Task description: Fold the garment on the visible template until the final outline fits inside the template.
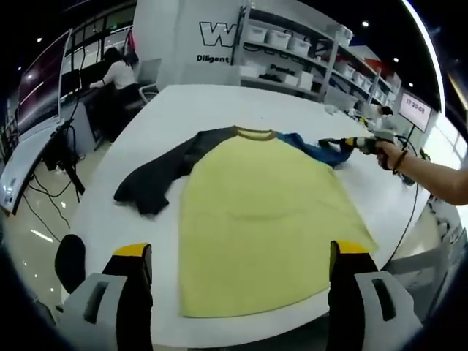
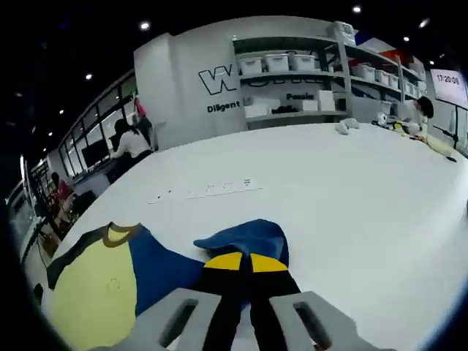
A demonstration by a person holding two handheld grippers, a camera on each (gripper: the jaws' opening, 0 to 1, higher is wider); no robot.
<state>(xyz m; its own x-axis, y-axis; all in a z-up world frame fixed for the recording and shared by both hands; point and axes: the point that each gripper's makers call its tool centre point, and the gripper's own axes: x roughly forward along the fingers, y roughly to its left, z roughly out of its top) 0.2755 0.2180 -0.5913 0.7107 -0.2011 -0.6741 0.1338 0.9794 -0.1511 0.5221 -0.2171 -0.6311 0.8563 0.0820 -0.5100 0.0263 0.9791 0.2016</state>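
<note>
Right gripper [image 2: 246, 262] is clamped on the blue sleeve [image 2: 245, 235] of the shirt [image 1: 263, 212]; left gripper [image 1: 241, 256] hangs wide open, empty, shirt spread on the desk [image 1: 219, 106] just ahead.

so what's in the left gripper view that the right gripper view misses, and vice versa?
Left gripper view: the whole yellow shirt body spread flat, its dark sleeve splayed outward, and the left hand-held gripper open near the hem, not touching cloth. A person's hand holds the other tool.

Right gripper view: the right hand-held gripper shut on the blue sleeve, bunched and lifted at the jaws.

Both: the white table, the shirt's collar, the shelving with bins.
</note>
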